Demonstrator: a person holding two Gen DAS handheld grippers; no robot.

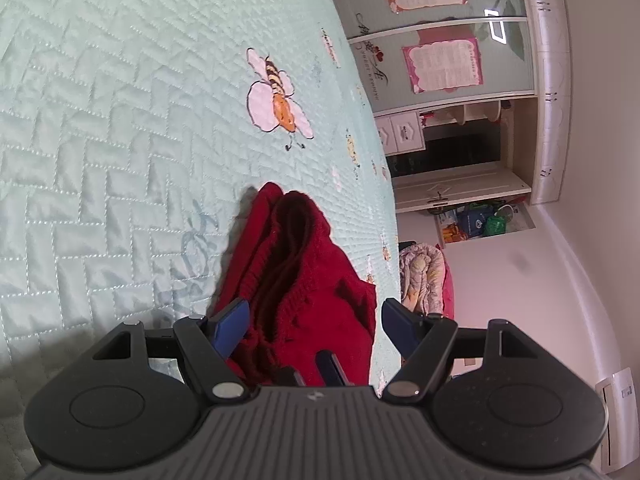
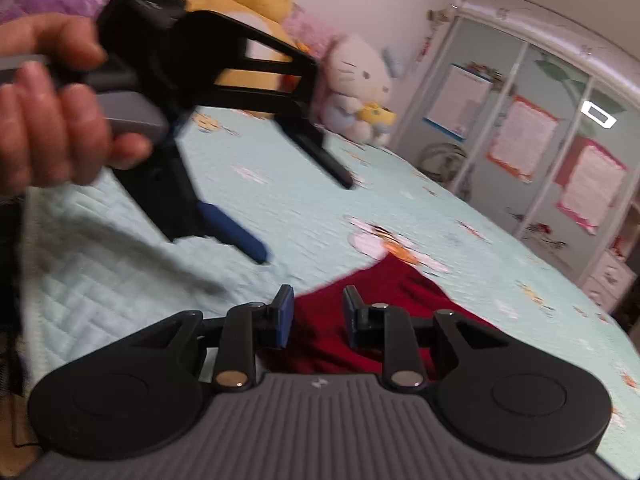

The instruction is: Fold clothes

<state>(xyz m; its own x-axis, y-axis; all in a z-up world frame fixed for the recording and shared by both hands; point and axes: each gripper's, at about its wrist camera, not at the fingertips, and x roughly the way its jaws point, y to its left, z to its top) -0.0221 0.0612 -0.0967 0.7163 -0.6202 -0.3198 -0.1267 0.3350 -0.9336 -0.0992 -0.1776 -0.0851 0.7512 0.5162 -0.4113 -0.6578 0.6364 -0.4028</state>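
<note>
Soft, limp red knit sweater (image 1: 304,280) bunched ahead of both gaping, empty grippers (image 1: 314,320) (image 2: 318,316); best pinched at its ribbed hem.

My left gripper (image 1: 314,320) gapes wide. My right gripper (image 2: 318,316) is parted too. A hand (image 2: 52,108) grips the left handle.

Between the left gripper's (image 1: 316,324) blue pads (image 1: 230,326) bunches a deep red knit sweater (image 1: 304,280); beyond it, the pale mint herringbone-quilted bedspread (image 1: 100,140) carries an orange-and-black striped bee with white wings (image 1: 278,94).
</note>
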